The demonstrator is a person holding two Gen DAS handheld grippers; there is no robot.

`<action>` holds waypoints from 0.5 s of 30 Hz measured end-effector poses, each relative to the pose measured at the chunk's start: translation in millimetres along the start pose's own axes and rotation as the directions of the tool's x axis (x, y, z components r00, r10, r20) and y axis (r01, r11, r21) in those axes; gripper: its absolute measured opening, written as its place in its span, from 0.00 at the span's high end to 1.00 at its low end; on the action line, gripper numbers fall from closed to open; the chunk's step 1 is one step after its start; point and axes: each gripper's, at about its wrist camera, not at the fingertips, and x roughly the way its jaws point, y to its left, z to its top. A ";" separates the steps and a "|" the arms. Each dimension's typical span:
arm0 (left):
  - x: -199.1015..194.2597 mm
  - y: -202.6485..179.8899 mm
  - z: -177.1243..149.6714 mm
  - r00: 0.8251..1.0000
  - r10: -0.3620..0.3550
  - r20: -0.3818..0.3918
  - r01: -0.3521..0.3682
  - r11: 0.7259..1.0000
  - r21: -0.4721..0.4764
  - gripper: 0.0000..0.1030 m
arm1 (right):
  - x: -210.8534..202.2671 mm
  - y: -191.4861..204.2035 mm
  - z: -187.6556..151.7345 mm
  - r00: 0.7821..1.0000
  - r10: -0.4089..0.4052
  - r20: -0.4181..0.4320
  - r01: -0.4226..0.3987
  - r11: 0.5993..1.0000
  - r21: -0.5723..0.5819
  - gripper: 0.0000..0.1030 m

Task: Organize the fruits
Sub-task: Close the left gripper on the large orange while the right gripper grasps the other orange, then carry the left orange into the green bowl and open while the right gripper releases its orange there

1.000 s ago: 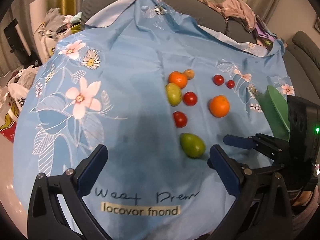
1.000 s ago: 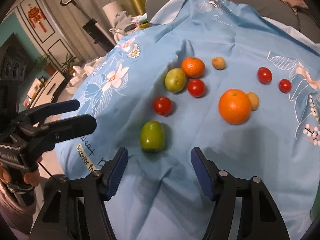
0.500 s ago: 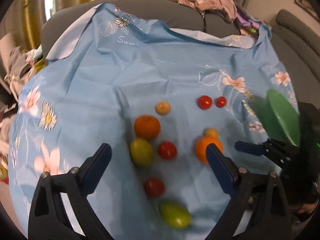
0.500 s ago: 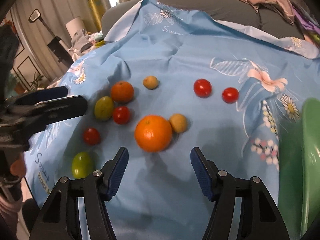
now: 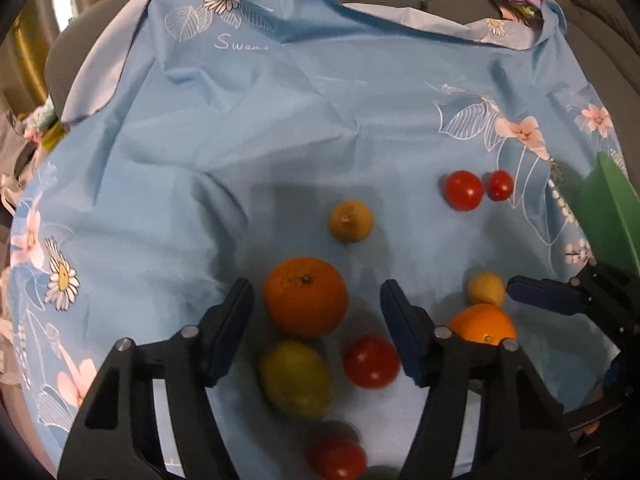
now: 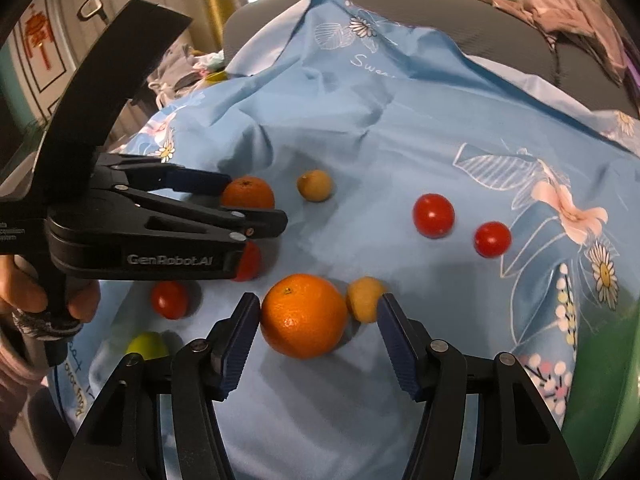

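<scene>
Left claw [image 5: 316, 300]: spread, closing, an orange [image 5: 306, 297] between its pads, untouched.
Right claw [image 6: 314, 316]: spread, closing around a larger orange [image 6: 303, 316]; small yellow fruit [image 6: 363, 299] beside its right pad.
Handling: firm, round, likely rolls; grip across the widest part.

Indoor light was dim and soft; my views bowed hard toward black corners, near fruit blurred, faint shadows lay on the cloth [image 5: 280, 128].

Left tool [image 5: 316, 312] closing, right tool [image 6: 314, 326] closing, both angled downward
</scene>
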 end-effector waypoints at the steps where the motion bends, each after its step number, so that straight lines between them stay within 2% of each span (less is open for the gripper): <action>1: -0.1 -0.2 -0.1 1.000 0.006 0.001 -0.006 1.000 0.003 0.40 | 0.1 0.4 0.2 1.000 -0.002 -0.001 0.002 1.000 -0.006 0.39; 4: 0.8 -0.6 0.9 1.000 0.022 0.001 -0.022 1.000 0.006 0.56 | 0.5 2.1 -0.5 1.000 -0.008 -0.011 0.008 1.000 -0.017 0.40; 5: 4.5 1.3 1.0 1.000 0.018 -0.019 -0.018 1.000 -0.004 0.58 | 1.3 3.0 -1.0 1.000 -0.010 -0.018 0.010 1.000 -0.024 0.40; 8: 8.0 -0.4 0.6 1.000 0.015 -0.024 -0.015 1.000 0.000 0.59 | 7.2 2.2 -4.4 0.999 -0.002 -0.046 0.001 1.000 -0.029 0.43; 9: 7.7 -1.4 0.6 1.000 0.018 -0.025 -0.018 1.000 0.001 0.59 | 9.8 1.1 -5.1 0.998 0.015 -0.056 -0.016 1.000 -0.023 0.51; 10: 6.8 -0.4 0.2 1.000 0.011 -0.023 -0.011 1.000 -0.009 0.59 | 11.2 -0.1 -6.7 0.997 0.034 -0.062 -0.035 0.999 -0.012 0.54; 15: -1.1 2.8 0.5 1.000 -0.021 -0.011 0.020 0.999 -0.044 0.59 | 10.3 -5.9 -6.2 0.998 0.046 -0.040 -0.045 0.998 0.033 0.54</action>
